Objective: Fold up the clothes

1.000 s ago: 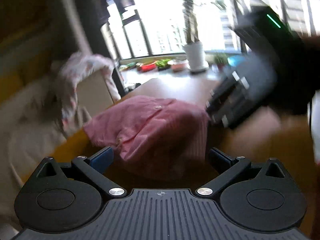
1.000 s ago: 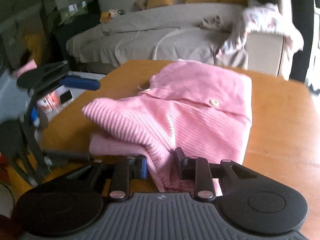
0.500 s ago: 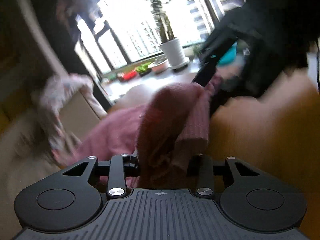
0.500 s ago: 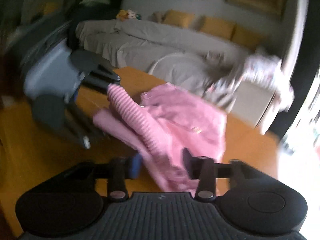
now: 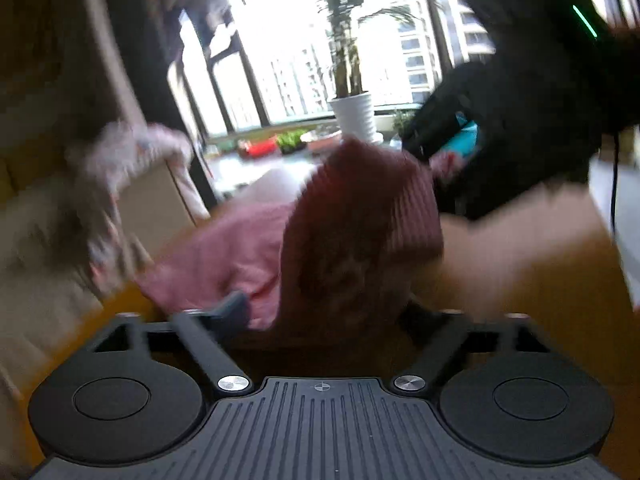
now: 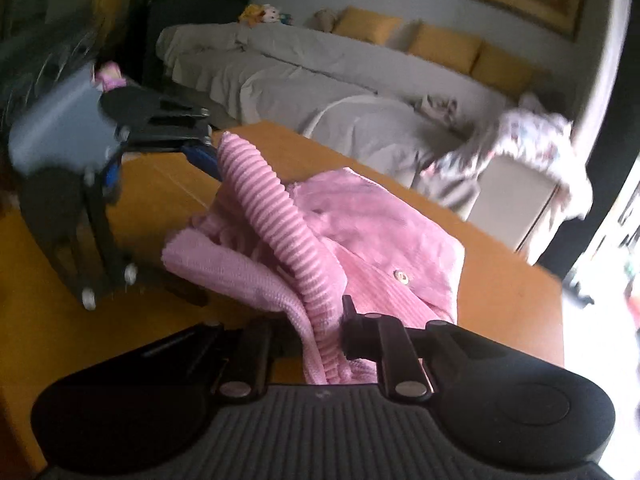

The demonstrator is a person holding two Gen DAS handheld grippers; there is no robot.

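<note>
A pink corduroy garment (image 6: 384, 232) lies bunched on the wooden table (image 6: 500, 272). Its ribbed hem (image 6: 272, 216) rises as a strip from my right gripper (image 6: 320, 320), which is shut on it near the table's front. The strip's far end stands beside the blue fingers of my left gripper (image 6: 156, 164). In the left wrist view, my left gripper (image 5: 326, 312) is open, its fingers spread either side of the pink garment (image 5: 352, 232) without pinching it. The right gripper (image 5: 448, 140) shows there, blurred, at the garment's top right.
A grey-covered sofa (image 6: 320, 80) with yellow cushions runs behind the table. A floral cloth (image 6: 532, 140) hangs over its armrest. A white plant pot (image 5: 352, 116) and small dishes stand on the window sill beyond the table's far edge.
My left gripper closed on the ribbed hem half a second ago and has now opened off it. The right gripper has stayed shut and lifted its end of the hem.
</note>
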